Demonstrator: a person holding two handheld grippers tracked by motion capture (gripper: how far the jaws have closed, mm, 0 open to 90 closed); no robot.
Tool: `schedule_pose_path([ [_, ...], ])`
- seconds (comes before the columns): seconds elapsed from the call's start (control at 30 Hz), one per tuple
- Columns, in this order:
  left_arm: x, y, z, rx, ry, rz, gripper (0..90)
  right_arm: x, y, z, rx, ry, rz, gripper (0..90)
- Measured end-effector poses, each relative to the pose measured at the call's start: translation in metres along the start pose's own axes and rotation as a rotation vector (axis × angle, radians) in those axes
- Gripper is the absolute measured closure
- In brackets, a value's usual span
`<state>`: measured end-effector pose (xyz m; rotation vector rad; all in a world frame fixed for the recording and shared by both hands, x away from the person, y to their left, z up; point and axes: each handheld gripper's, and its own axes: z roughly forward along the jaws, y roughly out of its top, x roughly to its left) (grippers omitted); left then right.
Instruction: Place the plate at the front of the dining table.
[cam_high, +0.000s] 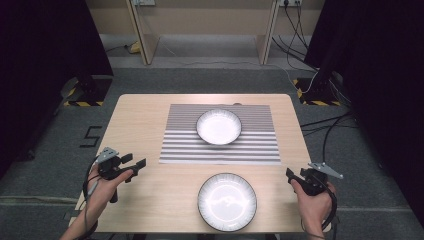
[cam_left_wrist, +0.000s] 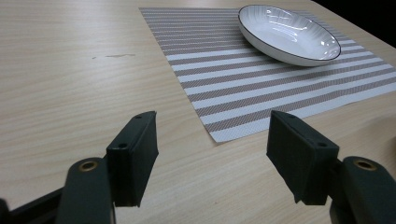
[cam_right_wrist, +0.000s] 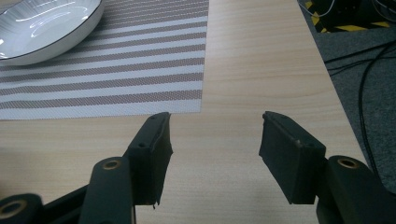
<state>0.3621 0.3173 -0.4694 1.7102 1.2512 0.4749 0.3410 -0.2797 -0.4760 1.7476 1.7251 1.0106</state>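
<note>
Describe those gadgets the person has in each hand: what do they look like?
Each is a black handheld tool. The left claw and right claw each end in two flat, rectangular black pads fixed with small screws, on arms with brass-ringed holes. A grey three-cornered plate sits on top, and a dark cable trails behind.

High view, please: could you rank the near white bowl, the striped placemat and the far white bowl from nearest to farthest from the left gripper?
From the left gripper:
1. Striped grey-and-white placemat, ahead, right.
2. Near white dark-rimmed bowl, right, on bare wood.
3. Far white bowl, on the placemat.
</note>
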Motion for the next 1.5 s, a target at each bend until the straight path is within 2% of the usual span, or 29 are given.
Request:
schedule_pose_path([
  [0.43, 0.017, -0.012, -0.014, -0.004, 0.044, -0.023, 32.8, -0.016, -0.012, -0.009, -0.009, -0.012, 0.033, 43.4],
  [1.1, 0.042, -0.032, -0.029, -0.013, 0.109, -0.065, 32.7, -0.032, -0.029, -0.016, -0.025, -0.039, 0.044, 43.5],
  [1.37, 0.045, -0.037, -0.031, -0.012, 0.118, -0.073, 32.7, -0.033, -0.034, -0.015, -0.026, -0.043, 0.057, 43.1],
  [1.5, 0.041, -0.034, -0.027, -0.017, 0.103, -0.070, 32.8, -0.032, -0.034, -0.014, -0.030, -0.040, 0.052, 42.2],
])
